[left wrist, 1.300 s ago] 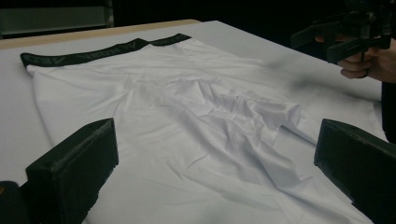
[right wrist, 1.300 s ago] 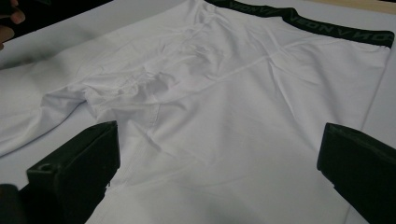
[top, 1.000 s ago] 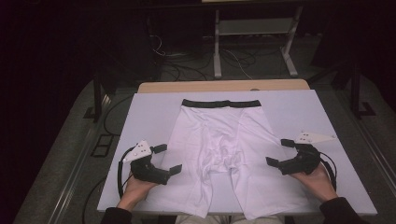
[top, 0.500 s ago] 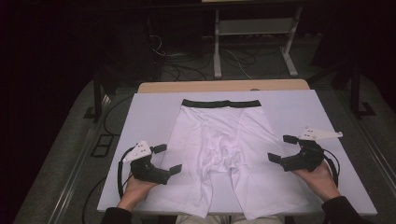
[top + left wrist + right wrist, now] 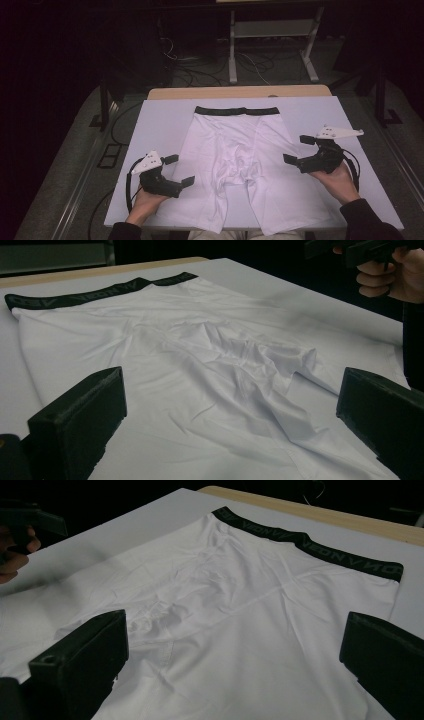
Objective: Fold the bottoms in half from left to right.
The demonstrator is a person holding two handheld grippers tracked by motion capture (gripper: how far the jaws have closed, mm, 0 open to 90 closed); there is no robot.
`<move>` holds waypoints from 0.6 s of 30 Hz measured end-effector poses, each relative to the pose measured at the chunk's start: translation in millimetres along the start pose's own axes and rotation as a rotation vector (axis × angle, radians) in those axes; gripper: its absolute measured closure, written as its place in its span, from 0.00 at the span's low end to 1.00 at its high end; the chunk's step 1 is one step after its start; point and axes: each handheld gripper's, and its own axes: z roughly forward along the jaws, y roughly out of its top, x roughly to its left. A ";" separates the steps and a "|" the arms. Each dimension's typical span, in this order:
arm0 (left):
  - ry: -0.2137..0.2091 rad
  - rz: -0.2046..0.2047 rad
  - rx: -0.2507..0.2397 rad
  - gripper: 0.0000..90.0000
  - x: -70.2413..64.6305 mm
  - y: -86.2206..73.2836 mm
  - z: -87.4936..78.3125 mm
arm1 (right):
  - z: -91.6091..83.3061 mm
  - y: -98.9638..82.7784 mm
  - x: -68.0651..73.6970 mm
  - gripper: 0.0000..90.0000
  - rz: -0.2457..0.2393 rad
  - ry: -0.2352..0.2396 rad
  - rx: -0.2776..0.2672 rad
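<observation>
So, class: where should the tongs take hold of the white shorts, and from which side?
Grip the white shorts at the outer leg hems, each tongs coming in from its own side. The garment lies flat, so only its edges offer something to pinch.

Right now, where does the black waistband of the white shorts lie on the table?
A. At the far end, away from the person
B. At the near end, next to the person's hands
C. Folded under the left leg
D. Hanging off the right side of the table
A: in the high view the black waistband runs along the far end of the white shorts, while the leg openings point toward the person.
</observation>
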 end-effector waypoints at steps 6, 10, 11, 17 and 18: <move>0.000 -0.002 0.003 0.00 0.5 -0.3 0.5 | 5.6 6.1 -0.2 0.00 -0.006 0.004 0.015; 0.002 -0.005 0.002 0.00 0.7 -0.4 0.1 | 10.0 10.6 -0.8 0.00 -0.010 0.010 0.014; 0.002 -0.005 0.002 0.00 0.7 -0.4 0.1 | 10.0 10.6 -0.8 0.00 -0.010 0.010 0.014; 0.003 -0.013 -0.002 0.00 1.2 -0.3 -0.7 | 17.8 18.2 -1.7 0.00 -0.018 0.019 0.026; 0.002 -0.014 -0.004 0.00 1.2 -0.3 -0.8 | 18.7 19.4 -1.8 0.00 -0.021 0.021 0.030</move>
